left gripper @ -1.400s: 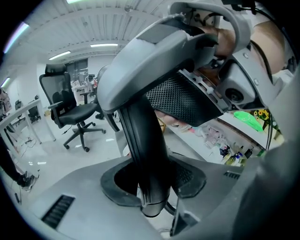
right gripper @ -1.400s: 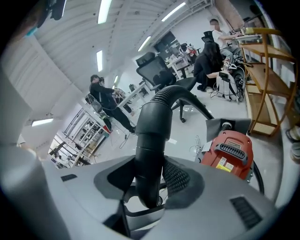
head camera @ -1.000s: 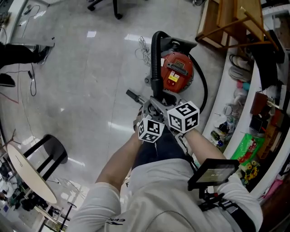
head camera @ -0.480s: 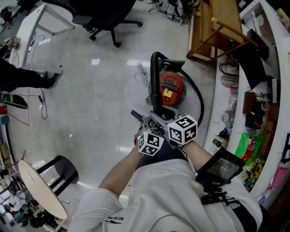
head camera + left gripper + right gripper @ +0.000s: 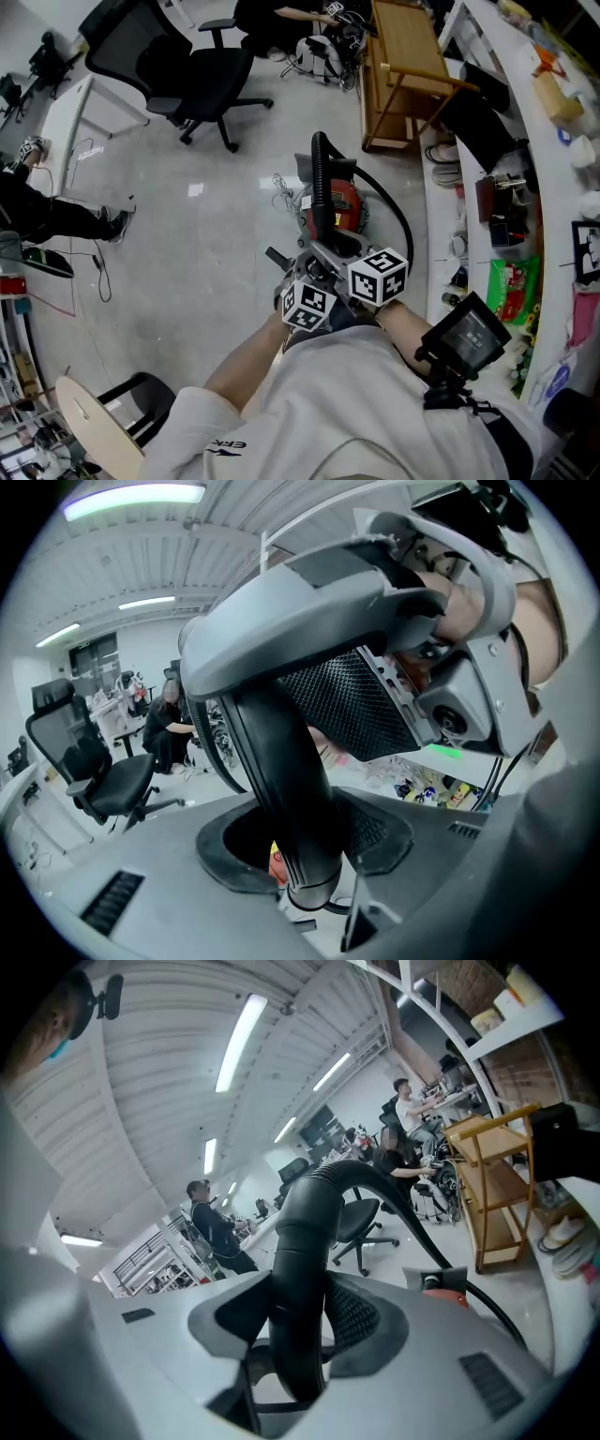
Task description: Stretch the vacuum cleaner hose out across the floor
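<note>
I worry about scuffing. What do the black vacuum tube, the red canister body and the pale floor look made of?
Black vacuum tube: smooth semi-matte plastic, soft highlights. Red canister body: glossy moulded plastic, probably. Pale floor: polished hard surface, mirroring ceiling lights.

Bright, even indoor light from ceiling tube lamps (image 5: 136,493); soft glare patches on glossy floor (image 5: 195,190); strong fisheye bending and dark corners in both gripper views.

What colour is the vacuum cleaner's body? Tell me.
The vacuum cleaner's body is red, clearest in the head view.
</note>
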`<state>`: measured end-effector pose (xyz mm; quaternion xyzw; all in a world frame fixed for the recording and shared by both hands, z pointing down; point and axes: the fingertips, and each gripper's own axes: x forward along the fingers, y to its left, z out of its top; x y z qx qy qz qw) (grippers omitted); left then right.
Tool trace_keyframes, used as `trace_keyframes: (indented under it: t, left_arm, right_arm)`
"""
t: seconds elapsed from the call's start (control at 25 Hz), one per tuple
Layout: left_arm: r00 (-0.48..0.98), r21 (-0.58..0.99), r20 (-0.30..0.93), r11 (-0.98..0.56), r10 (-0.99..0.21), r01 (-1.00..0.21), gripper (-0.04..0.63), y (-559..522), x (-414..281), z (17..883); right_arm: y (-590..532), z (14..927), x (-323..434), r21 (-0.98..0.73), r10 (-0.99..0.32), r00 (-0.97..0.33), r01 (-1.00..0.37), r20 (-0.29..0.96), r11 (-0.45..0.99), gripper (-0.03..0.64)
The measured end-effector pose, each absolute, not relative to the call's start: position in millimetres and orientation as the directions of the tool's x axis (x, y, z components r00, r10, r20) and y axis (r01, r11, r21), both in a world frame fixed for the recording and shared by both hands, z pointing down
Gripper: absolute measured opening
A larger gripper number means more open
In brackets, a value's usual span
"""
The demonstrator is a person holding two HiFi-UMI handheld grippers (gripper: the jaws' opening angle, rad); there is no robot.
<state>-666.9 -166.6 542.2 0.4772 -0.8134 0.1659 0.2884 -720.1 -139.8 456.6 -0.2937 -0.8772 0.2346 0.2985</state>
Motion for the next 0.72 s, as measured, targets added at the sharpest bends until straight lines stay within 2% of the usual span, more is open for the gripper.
trace_keyframes:
  t: [0.4, 0.72]
  left_arm:
    - [-0.310, -0.061, 0.583, 0.340, -0.751, -0.938, 0.150, -182, -622, 490]
    - [-0.207, -0.101, 0.577, 0.183, -0.790, -0.978, 0.155, -185, -546, 514]
  right_arm:
    - [-159, 400, -671, -0.529, 0.525, -0.791, 0.313, 0.315, 0.789, 0.173]
    - [-172, 423, -597, -0.561, 0.411, -0.882, 0.225, 0.231, 0.797, 0.173]
